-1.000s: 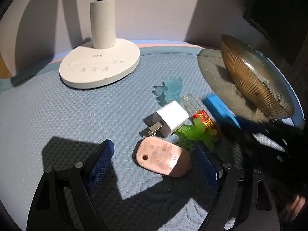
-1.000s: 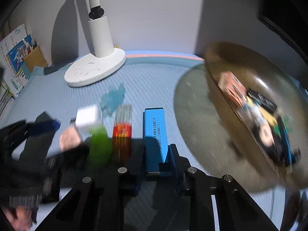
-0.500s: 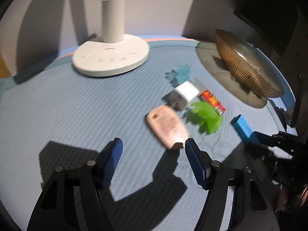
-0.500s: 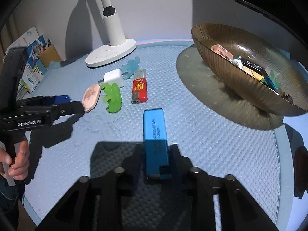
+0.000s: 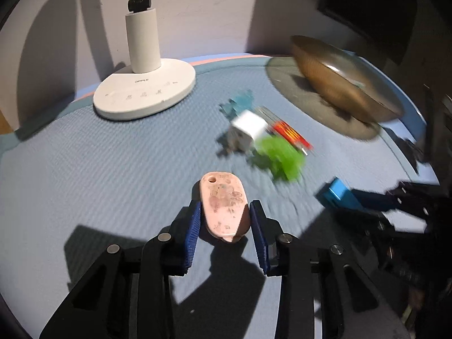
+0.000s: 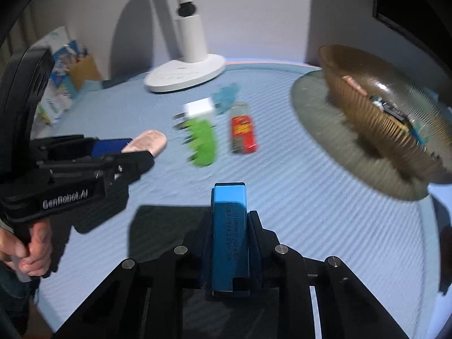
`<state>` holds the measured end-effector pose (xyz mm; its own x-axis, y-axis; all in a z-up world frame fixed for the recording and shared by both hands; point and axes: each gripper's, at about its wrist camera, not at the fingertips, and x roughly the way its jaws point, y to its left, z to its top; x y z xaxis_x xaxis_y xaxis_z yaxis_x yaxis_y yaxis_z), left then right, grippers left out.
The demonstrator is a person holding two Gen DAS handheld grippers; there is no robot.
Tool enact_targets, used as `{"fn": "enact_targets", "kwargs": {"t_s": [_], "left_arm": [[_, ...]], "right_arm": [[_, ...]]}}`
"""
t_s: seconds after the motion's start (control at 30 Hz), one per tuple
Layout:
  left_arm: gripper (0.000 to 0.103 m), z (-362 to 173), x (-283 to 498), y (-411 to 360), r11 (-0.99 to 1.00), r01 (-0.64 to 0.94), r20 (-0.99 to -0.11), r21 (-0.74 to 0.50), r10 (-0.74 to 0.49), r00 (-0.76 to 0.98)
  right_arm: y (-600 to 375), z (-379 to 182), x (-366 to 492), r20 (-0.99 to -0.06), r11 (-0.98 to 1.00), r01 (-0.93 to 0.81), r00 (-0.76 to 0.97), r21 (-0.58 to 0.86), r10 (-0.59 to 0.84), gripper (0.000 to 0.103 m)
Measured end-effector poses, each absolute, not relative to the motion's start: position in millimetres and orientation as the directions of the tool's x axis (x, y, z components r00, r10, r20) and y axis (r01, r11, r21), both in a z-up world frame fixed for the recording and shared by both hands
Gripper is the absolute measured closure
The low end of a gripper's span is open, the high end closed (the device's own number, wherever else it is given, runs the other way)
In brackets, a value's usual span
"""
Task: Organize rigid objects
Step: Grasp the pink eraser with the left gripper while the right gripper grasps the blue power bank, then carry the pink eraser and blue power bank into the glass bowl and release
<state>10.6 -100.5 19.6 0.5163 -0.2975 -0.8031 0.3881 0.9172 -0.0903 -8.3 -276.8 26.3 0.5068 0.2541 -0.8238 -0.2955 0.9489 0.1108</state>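
Gripping, left gripper [image 5: 225,220]: its jaws have just been closing, and now the two blue pads press on both sides of the pink oval tag [image 5: 224,204]. The tag has a small hole at its far end and lies between the pads, pointing away from the camera.
Right gripper [image 6: 230,236]: its jaws have just been closing too, and they now sit tight on the blue rectangular block [image 6: 230,234]. The block sticks out forward between the fingers and carries a line of small printed text.
Hand: in the right wrist view a hand [image 6: 31,247] holds the black handle of the left gripper at the left edge.
Loose objects: a white charger plug [image 5: 248,132], a green toy [image 5: 281,155], a red lighter [image 5: 291,135] and a pale blue toy [image 5: 240,103] lie close together on the mat, beyond the pink tag. They are blurred, so fine details I cannot tell.
Bowl: a golden ribbed bowl [image 6: 375,121] stands at the right side of the mat, well apart from the loose group. Some small things lie inside it, but they are too blurred to name.
Lamp: a white lamp base [image 5: 144,96] with its upright post stands at the far side, near the wall.
Surface: a light blue textured mat [image 5: 99,169] covers the table.
Background: some printed paper packages [image 6: 60,82] lean at the far left in the right wrist view.
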Motion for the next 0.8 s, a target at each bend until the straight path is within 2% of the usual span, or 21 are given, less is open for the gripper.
{"fn": "enact_targets", "kwargs": {"t_s": [0.2,0.37,0.4,0.47,0.57,0.63,0.67,0.7,0.8], "left_arm": [[0.071,21,-43,-69,0.895,0.434,-0.808,-0.102,-0.329,0.489],[0.07,11,-59,-69,0.895,0.437,-0.828,-0.092,-0.313,0.466],[0.066,11,-61,-70,0.896,0.435,-0.826,-0.083,-0.306,0.473],[0.058,11,-63,-73,0.895,0.435,-0.826,-0.092,-0.313,0.469],[0.058,9,-66,-77,0.908,0.414,-0.823,-0.064,-0.283,0.492],[0.059,8,-67,-79,0.914,0.404,-0.817,-0.043,-0.266,0.512],[0.069,9,-68,-80,0.917,0.397,-0.812,-0.029,-0.253,0.525],[0.072,9,-69,-81,0.918,0.396,-0.81,-0.022,-0.248,0.532],[0.072,17,-73,-86,0.911,0.413,-0.793,-0.025,-0.269,0.547]], "right_arm": [[-272,30,-43,-0.82,0.948,-0.272,0.497,0.163,0.283,0.079],[-262,23,-57,-0.829,0.954,-0.269,0.497,0.13,0.254,0.077],[-261,22,-56,-0.833,0.954,-0.27,0.49,0.134,0.256,0.072],[-259,23,-56,-0.835,0.954,-0.274,0.491,0.123,0.248,0.072],[-251,21,-59,-0.838,0.96,-0.276,0.511,0.053,0.193,0.072],[-242,20,-62,-0.833,0.961,-0.277,0.534,-0.013,0.143,0.072],[-237,20,-65,-0.828,0.961,-0.273,0.548,-0.038,0.122,0.074],[-235,20,-66,-0.824,0.961,-0.274,0.554,-0.045,0.119,0.079],[-229,22,-72,-0.818,0.948,-0.314,0.533,0.044,0.214,0.079]]}}
